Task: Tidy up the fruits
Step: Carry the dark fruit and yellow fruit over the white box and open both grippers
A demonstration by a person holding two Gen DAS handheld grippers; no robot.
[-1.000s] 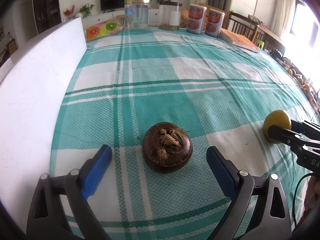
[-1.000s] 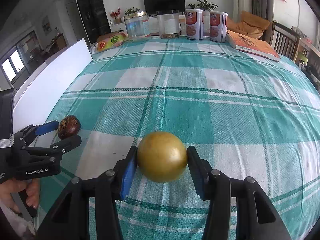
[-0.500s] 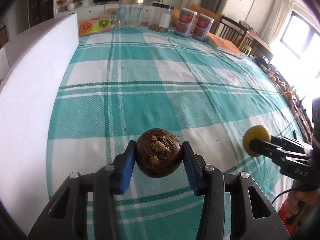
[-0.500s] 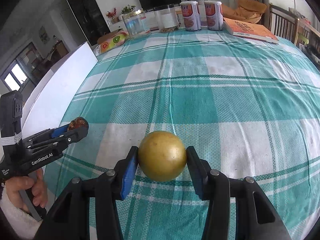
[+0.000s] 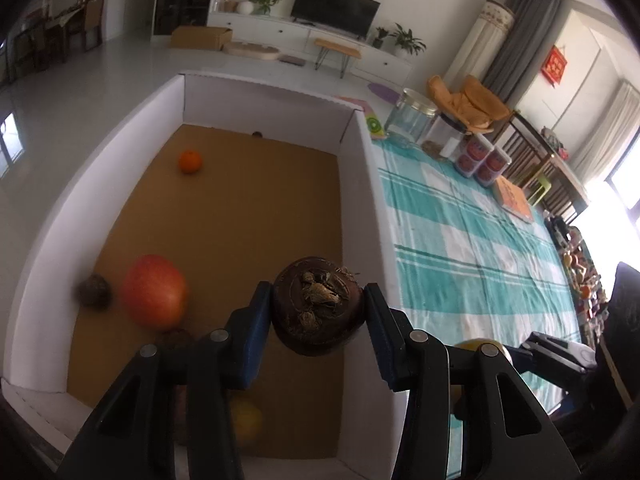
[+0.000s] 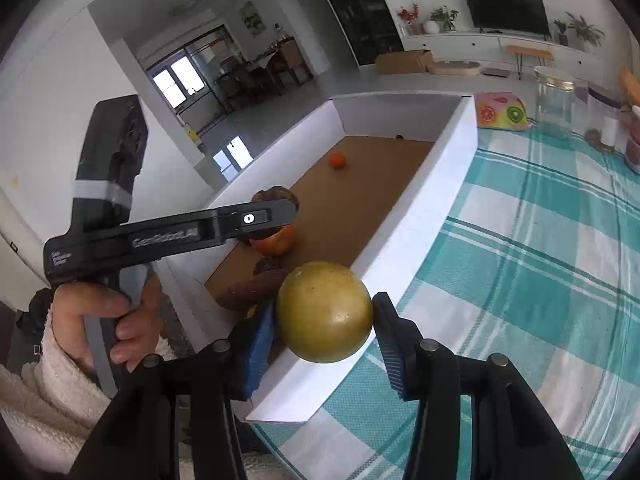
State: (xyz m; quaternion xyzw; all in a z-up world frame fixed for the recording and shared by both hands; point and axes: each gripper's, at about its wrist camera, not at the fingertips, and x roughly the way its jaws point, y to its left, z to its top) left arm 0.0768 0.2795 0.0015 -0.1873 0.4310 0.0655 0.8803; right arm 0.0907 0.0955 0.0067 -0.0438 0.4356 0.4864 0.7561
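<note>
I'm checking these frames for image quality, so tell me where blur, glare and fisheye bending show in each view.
Left wrist view: the red apple and the dark fruit beside it are smeared, the window at right is blown out, and the white box walls bow. Right wrist view: the yellow fruit is sharp with a small highlight, while the box edge curves.

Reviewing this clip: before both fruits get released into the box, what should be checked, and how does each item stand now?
1. Left gripper holds the dark fruit firmly: ok, both pads touch it.
2. Dark fruit is over the box floor: ok.
3. Right gripper holds the yellow fruit: ok.
4. Yellow fruit is past the box wall: not ok, it hangs about over the rim.
5. Landing spot is free of the apple: cannot tell; fruits lie close below.
6. Grippers are apart: ok.
</note>
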